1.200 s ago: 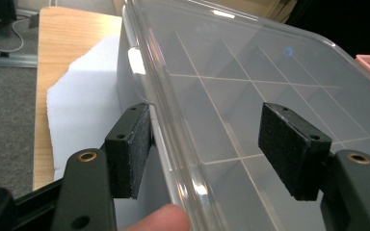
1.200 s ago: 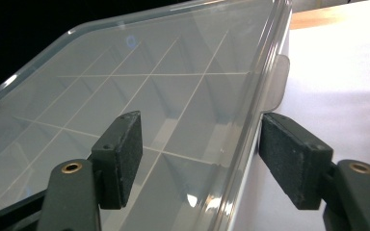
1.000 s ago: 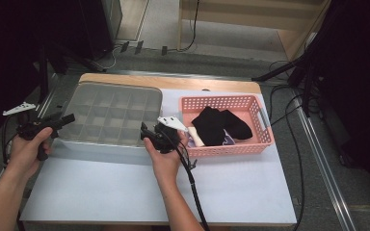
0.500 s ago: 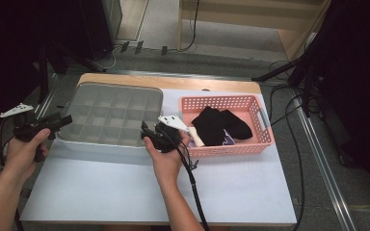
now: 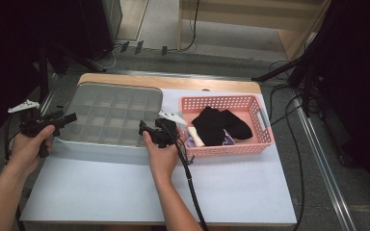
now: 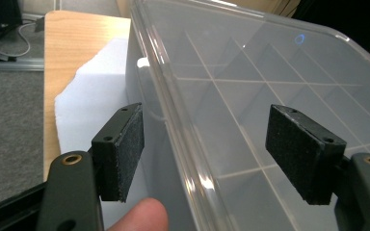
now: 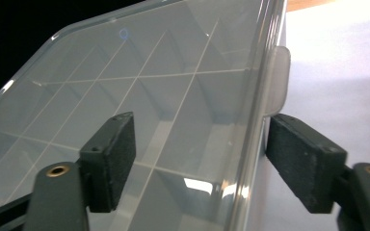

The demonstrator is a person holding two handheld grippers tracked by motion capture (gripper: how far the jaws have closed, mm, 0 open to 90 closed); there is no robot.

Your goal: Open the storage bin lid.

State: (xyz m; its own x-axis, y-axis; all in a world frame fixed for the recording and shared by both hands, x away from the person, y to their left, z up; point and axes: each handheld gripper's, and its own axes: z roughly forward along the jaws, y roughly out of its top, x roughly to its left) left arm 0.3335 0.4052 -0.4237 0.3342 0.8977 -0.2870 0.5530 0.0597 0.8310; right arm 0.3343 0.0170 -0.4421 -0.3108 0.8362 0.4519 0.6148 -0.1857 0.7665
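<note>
The person is letting go of the big clear plastic box with little square rooms (image 5: pixel 110 115), which is sitting on the white table (image 5: pixel 125 192) beside the pink plastic basket (image 5: pixel 265 127). The left gripper (image 5: pixel 67 118) and right gripper (image 5: pixel 143 129) have just been opening — both jaws are standing wide over the box's edges, not pressing. The right gripper view is showing a small side clasp (image 7: pixel 277 79) — too tiny from above. Next, probably, comes lifting that lid.

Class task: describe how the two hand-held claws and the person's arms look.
Both claws, left claw and right claw, are black, with flat rectangular padded jaws and brass-coloured pivot screws. A grey three-cornered plate tops the left; a black cable trails from the right. Forearms bare, no sleeves.
</note>
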